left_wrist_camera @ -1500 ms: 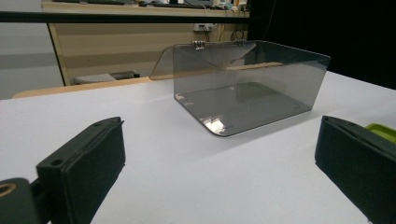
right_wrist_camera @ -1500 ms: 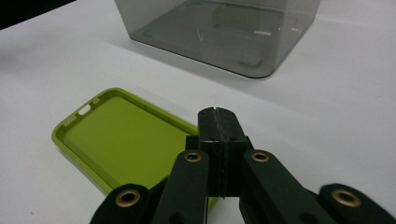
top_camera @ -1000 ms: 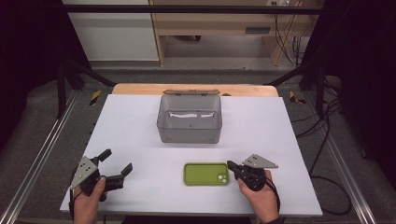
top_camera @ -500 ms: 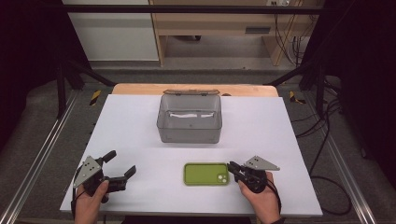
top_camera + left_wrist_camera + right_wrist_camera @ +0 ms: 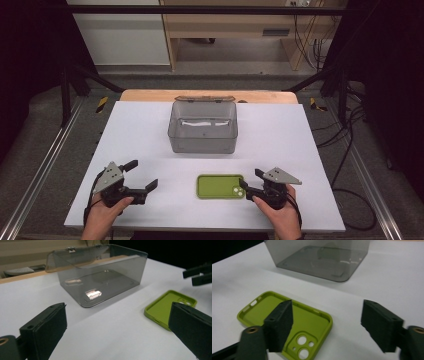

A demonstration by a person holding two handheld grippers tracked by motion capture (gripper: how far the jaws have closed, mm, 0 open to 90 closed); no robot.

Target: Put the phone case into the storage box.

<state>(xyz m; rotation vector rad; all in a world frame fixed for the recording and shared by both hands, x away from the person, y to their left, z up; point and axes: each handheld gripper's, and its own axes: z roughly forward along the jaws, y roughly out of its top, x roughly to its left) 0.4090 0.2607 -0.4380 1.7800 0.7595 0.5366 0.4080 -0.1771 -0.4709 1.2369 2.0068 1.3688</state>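
A lime-green phone case (image 5: 220,186) lies hollow side up on the white table (image 5: 300,150), near the front edge. My right gripper (image 5: 251,180) sits at its right, camera-hole end. Its jaws have just been opening and now stand open. In the right gripper view (image 5: 327,312) one jaw hangs over the case (image 5: 269,310) and the other over bare table, neither pad touching it. My left gripper (image 5: 142,174) is open and empty at the front left, pointing toward the case (image 5: 167,306) from some way off (image 5: 117,315).
A clear grey plastic box (image 5: 202,127) with its hinged lid folded back stands at the table's middle rear (image 5: 100,277) (image 5: 319,255). A wooden strip (image 5: 150,95) borders the far edge. Metal frame rails and cables run along both sides.
The right gripper's jaws, shut at the case's end one second ago, have spread apart. The left gripper has shifted slightly forward and up. The case and box have not moved.
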